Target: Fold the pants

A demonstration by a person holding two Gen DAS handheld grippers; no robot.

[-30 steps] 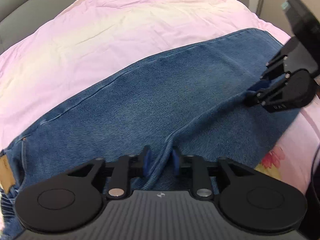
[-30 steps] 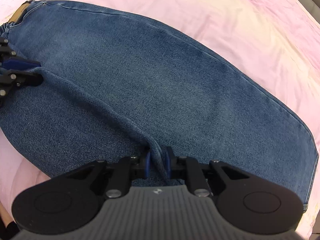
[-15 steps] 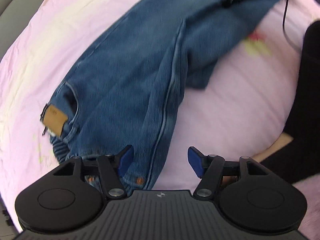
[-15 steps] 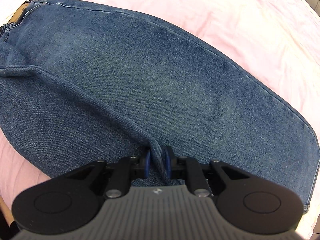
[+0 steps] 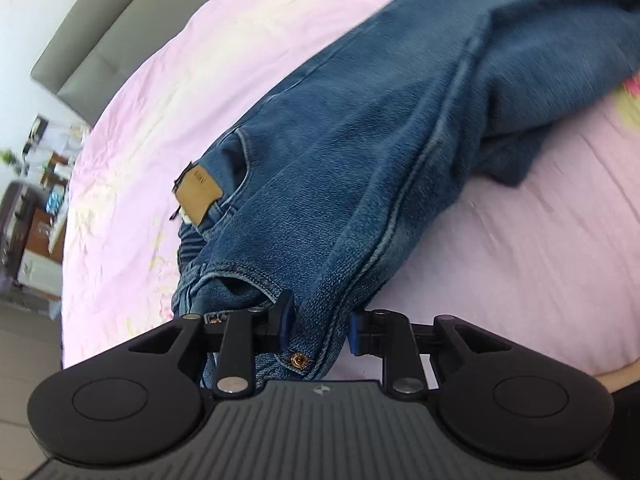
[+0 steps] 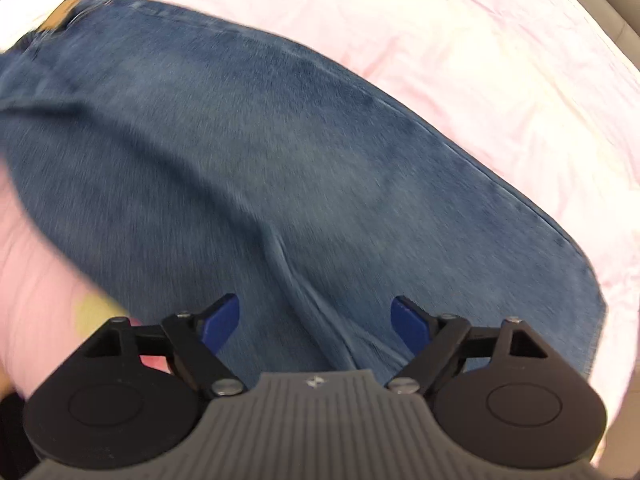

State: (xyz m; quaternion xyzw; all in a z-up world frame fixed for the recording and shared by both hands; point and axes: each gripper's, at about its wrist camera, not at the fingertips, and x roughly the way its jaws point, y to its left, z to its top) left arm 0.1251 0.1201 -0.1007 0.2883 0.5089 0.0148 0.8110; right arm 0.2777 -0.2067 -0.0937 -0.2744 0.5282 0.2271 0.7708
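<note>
On the pink bed sheet [image 5: 520, 240] lie the blue denim pants [image 5: 360, 152], folded lengthwise, with the tan leather patch [image 5: 198, 194] at the far left. Left gripper [image 5: 320, 330] has just been closing; its blue pads [image 5: 286, 316] pinch the waistband corner beside a copper rivet [image 5: 297, 358]. Right gripper [image 6: 316, 320] has just been opening; its fingers stand spread above the leg, with a loose ridge of denim between them.

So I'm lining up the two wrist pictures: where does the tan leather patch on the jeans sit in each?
Left wrist: the tan leather patch lies left of centre, on the waistband.
Right wrist: the patch sits at the top left edge, blurred.
Shared landmark: the pink bedsheet beyond the jeans.
</note>
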